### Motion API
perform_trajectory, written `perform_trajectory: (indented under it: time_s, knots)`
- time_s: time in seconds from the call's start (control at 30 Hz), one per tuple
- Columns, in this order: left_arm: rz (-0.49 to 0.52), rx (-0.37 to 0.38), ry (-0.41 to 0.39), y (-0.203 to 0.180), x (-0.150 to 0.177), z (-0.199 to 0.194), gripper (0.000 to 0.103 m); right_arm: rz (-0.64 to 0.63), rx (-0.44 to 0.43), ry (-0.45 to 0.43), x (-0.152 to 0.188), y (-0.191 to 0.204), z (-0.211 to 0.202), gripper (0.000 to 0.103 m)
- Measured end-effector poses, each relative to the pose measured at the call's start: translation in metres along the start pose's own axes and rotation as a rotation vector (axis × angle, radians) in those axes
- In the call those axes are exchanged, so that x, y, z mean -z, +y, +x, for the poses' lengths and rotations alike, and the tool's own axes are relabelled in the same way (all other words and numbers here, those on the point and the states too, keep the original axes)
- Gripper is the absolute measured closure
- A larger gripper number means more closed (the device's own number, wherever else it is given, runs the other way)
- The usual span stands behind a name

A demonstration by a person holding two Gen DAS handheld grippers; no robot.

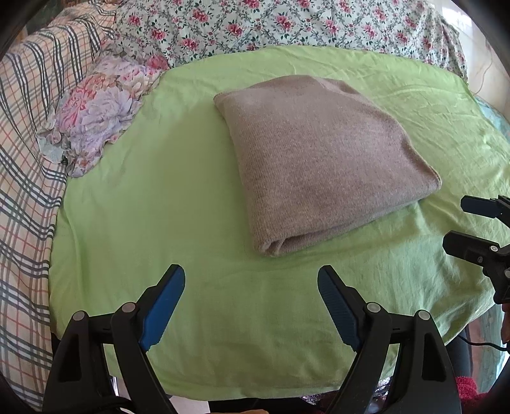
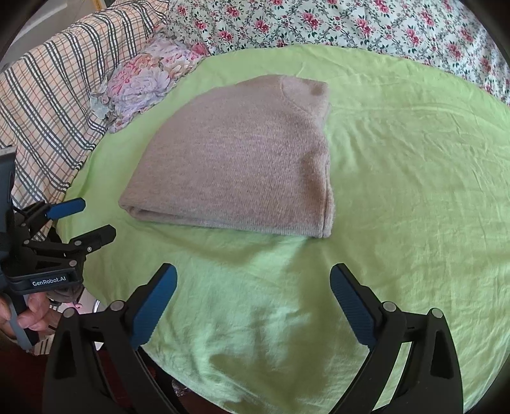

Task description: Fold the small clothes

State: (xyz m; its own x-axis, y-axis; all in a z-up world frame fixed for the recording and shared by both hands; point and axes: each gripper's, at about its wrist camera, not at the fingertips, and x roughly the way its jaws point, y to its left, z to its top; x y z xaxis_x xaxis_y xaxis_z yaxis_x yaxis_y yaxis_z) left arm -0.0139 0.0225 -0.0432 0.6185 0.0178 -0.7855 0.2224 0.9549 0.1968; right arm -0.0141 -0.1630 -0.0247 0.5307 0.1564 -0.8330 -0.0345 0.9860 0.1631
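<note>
Both claws parted and empty, folded knit lying ahead.

Nearest, left claw spread wide over bare green sheet, blue fingertips clear of any cloth; right claw likewise gaped above the same sheet, gripping nothing. Just beyond, beige knit garment folded into a thick rectangle, resting flat mid-sheet, apart from both claws. Darker patch near its far corner, possibly a stain or shadow. Farther left, crumpled floral cloth at the sheet's edge beside plaid fabric. Farthest back, rose-print bedding.
</note>
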Motion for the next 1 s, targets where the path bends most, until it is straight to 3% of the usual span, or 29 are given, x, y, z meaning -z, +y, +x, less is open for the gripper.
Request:
perform_trajectory:
  time_s: [1.0]
  knots:
    - [-0.031, -0.003, -0.038, 0.005, -0.048, 0.016, 0.015, -0.019, -0.005, -0.023, -0.058, -0.011, 0.022, 0.005]
